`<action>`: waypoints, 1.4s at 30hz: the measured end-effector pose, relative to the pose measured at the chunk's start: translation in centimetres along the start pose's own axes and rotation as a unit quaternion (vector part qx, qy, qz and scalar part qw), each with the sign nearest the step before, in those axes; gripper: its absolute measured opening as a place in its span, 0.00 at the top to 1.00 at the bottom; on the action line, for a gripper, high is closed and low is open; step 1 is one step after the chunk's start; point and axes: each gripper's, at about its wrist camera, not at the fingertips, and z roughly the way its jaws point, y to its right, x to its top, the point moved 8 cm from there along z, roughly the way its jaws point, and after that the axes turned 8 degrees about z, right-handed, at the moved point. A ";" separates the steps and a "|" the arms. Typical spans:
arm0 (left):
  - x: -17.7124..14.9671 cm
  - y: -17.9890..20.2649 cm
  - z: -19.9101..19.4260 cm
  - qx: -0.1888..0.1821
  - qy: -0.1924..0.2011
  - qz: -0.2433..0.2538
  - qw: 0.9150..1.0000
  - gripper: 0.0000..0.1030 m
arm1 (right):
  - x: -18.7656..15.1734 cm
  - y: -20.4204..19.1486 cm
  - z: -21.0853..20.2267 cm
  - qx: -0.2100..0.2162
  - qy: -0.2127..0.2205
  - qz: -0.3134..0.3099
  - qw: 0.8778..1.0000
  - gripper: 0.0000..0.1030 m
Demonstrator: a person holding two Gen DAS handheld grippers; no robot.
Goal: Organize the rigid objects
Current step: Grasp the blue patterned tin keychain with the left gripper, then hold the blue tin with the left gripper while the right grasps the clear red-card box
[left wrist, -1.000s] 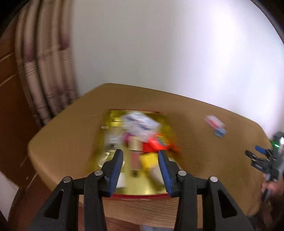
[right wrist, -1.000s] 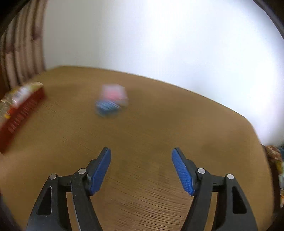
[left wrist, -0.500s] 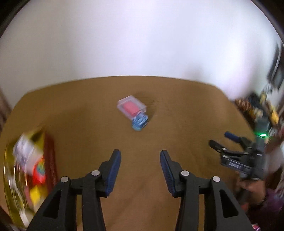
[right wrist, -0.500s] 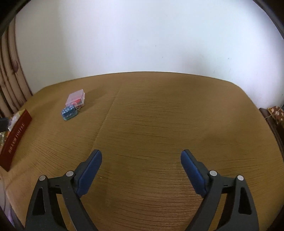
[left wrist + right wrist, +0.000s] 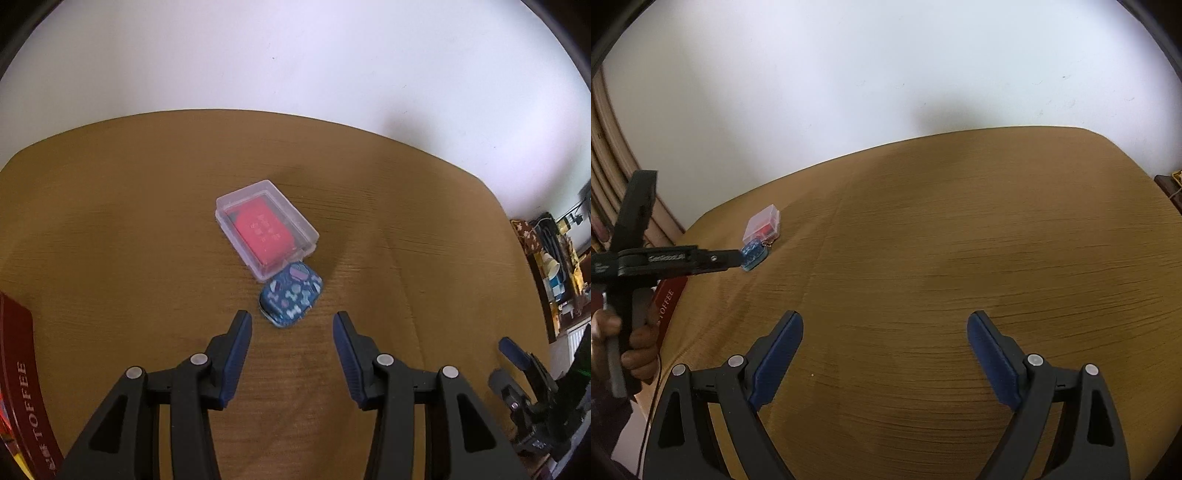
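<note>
A clear plastic box with a red item inside (image 5: 266, 228) lies on the brown table (image 5: 110, 206). A small dark blue patterned case (image 5: 291, 294) touches its near corner. My left gripper (image 5: 292, 321) is open and empty, its tips just short of the blue case. In the right wrist view the clear box (image 5: 763, 224) and blue case (image 5: 754, 253) sit far left, with the left gripper's tips beside the case. My right gripper (image 5: 885, 323) is open and empty over bare table.
A dark red tin marked TOFFEE (image 5: 22, 384) stands at the table's left edge, also in the right wrist view (image 5: 666, 299). A white wall is behind the table. Cluttered shelves (image 5: 554, 266) are at the far right. Curtains (image 5: 613, 192) hang at left.
My left gripper swung right from over the tin and closed in on the blue case and clear box. The right gripper turned right, so the two objects now sit far left.
</note>
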 end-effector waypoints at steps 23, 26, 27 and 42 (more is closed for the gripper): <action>-1.9 1.7 0.5 0.019 0.030 0.020 0.999 0.66 | -0.3 0.1 0.3 -0.002 -0.011 0.006 1.000 0.14; -3.7 0.5 -1.2 0.010 0.039 -0.015 0.999 0.66 | -0.3 0.0 0.5 -0.005 -0.013 0.005 1.000 0.14; -4.5 0.3 -1.8 0.005 0.043 -0.027 0.999 0.66 | -0.3 0.0 0.5 -0.006 -0.014 0.004 1.000 0.14; -9.9 -3.4 -4.2 0.039 0.053 -0.109 0.992 0.66 | 1.9 -8.8 4.2 0.020 -0.008 -0.082 0.996 0.12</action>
